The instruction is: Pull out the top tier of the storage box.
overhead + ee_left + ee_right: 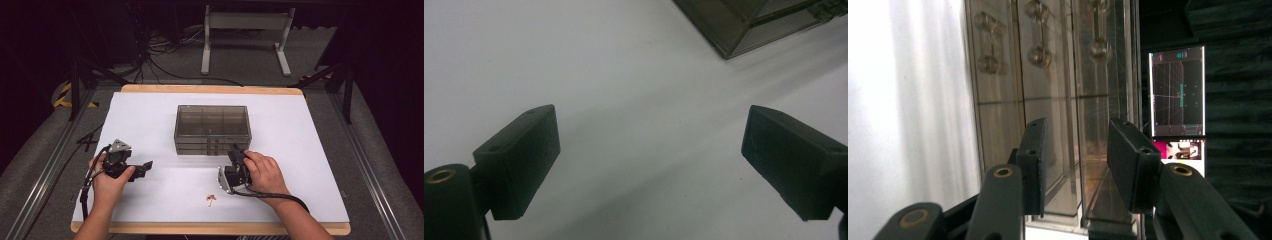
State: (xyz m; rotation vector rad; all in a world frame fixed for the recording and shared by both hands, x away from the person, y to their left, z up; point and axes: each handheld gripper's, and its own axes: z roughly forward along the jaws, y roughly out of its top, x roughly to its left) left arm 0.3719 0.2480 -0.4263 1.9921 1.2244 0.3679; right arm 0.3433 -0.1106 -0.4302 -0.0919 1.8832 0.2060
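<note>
The smoky transparent plastic drawer box [1058, 100] stands right before the right gripper [1075, 160], jaws half open, empty; left gripper [649, 155] jaws wide, empty, over the white counter [624, 75].

Both grippers are matte black: the left gripper [146, 165] carries a grey three-cornered plate [119, 146], brass-ringed screw holes mark the right gripper [1076, 165] (black cables trail from each)

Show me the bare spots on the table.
Free: left of the box up to the table edge, and right of it. The near middle is crowded: right tool at the box front, a small pink thing beside it.
</note>
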